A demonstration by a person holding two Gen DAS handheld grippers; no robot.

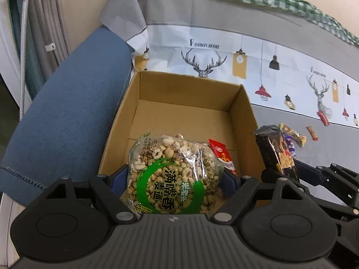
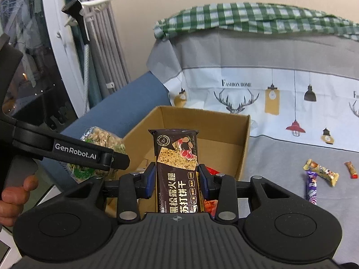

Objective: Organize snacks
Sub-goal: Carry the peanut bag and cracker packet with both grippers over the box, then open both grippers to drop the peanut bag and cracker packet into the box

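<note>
The left gripper (image 1: 172,177) pinches a clear crinkly bag of puffed grain snack (image 1: 172,174) between its blue pads, jaws spread wide around the lumpy, rounded pack with its green ring label. At twelve o'clock beyond it sits an open corrugated cardboard box (image 1: 244,112), matte brown and square-walled, with a glossy red sachet (image 1: 222,154) lying inside near its four-o'clock corner.

The right gripper (image 2: 177,179) clamps a slim, shiny dark-brown pack of black truffle soda crackers (image 2: 177,168), held upright over the box's near edge. At three o'clock, well apart from the box, small foil-wrapped candies (image 2: 320,172) lie on smooth grey printed fabric (image 2: 291,201). At nine o'clock a hand (image 2: 13,195) holds the left gripper's handle.
</note>
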